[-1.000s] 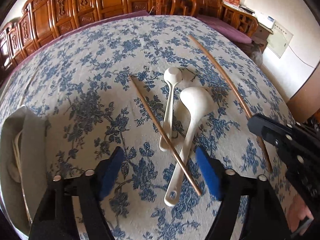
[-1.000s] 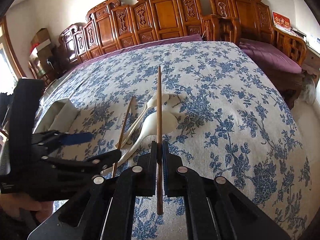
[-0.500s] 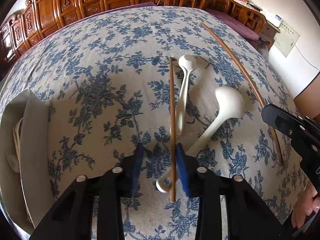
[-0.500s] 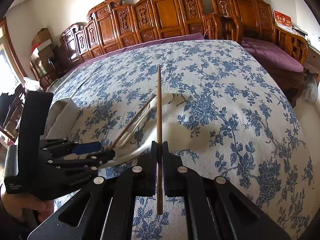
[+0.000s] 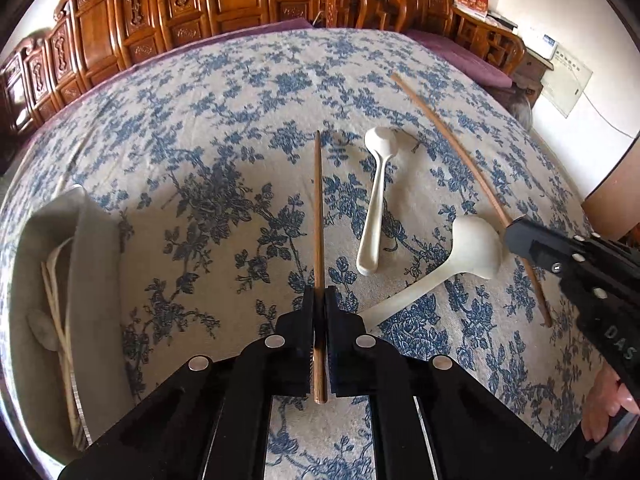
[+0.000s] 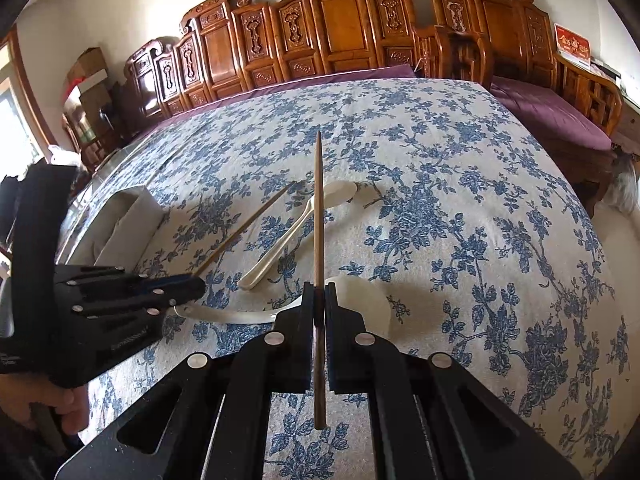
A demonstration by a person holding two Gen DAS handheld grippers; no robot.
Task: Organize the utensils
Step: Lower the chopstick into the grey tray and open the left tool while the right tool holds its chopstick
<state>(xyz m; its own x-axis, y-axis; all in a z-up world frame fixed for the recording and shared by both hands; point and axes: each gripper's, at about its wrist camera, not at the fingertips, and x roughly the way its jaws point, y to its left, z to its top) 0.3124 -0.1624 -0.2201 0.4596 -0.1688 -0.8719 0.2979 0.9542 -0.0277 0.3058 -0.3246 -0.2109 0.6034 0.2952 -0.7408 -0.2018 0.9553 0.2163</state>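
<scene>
Utensils, mixed lot, on a blue-and-white floral tablecloth (image 5: 224, 128).

Item 1: thin brown wooden chopstick (image 5: 318, 216), clamped near its butt end in the left gripper (image 5: 319, 300); the jaws have just been closing and now pinch it, tip pointing to 12 o'clock in the left wrist view. Gripped at the rear, probably so the long free end can lead into a container.

Item 2: second brown wooden chopstick (image 6: 318, 216), its mate, clenched the same way in the right gripper (image 6: 319, 296), tip at 12 o'clock in the right wrist view. One stick per tool suggests the pair is meant to travel together.

Item 3: small white plastic soup spoon (image 5: 376, 204), loose on the cloth at 1 o'clock from the left gripper, bowl away from the camera.

Item 4: large white plastic ladle-style spoon (image 5: 460, 256), loose at 2 o'clock, handle running under the left gripper's tip.

Item 5: pale grey open-topped storage box (image 5: 96, 280), at 9 o'clock in the left wrist view, already containing pale sticks and a spoon; the likely destination.

Both spoons not yet sorted.
</scene>
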